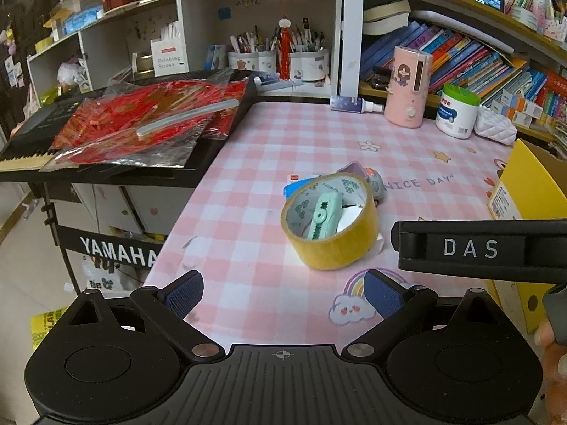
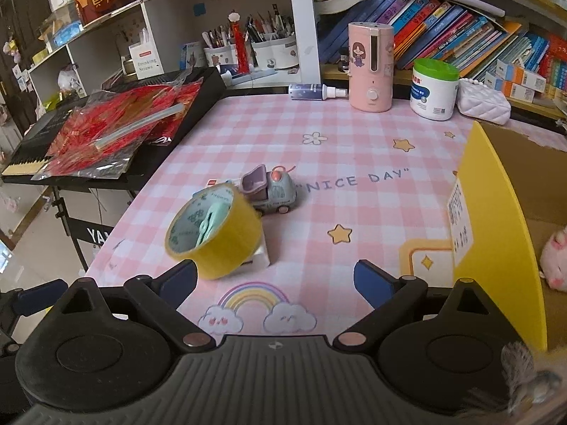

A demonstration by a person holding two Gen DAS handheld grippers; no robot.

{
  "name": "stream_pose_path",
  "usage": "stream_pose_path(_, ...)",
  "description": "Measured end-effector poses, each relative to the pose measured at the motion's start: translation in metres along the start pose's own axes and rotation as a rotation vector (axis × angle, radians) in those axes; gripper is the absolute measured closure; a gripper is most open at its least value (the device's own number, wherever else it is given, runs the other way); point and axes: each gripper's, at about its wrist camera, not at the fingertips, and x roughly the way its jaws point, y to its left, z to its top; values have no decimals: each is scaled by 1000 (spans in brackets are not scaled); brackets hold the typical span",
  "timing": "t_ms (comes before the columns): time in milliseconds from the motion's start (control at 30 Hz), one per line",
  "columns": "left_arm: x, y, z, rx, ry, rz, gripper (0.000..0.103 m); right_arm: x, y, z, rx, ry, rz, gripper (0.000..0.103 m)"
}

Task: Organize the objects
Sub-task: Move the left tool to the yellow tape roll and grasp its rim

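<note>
On the table [image 2: 354, 141] I counted one tape roll [image 2: 216, 233], one toy car [image 2: 274, 191]. My left tongs [image 1: 283, 294] and right tongs [image 2: 276, 283] stood released, empty.

The left gripper [image 1: 283, 295] is pointing forward and down, and its two blue pads [image 1: 184, 297] are standing wide apart with nothing between them. The right gripper [image 2: 274, 281] is pointing down at a similar slant, and its jaws are also standing wide with nothing between them. A part of a hand [image 1: 553, 350] is showing at the right edge of the left wrist view.
</note>
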Motion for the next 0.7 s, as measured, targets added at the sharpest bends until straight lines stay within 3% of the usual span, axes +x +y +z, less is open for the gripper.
stream_pose_path(267, 30, -7, 16, -25, 51, -27, 4, 14, -15, 18, 21, -25, -11, 6)
stream_pose_path(500, 64, -1, 31, -148, 99, -94, 4, 25, -36, 33, 55, -34, -47, 6)
stream_pose_path(700, 89, -4, 41, -173, 115, -124, 4, 33, -50, 38, 62, -33, -67, 6)
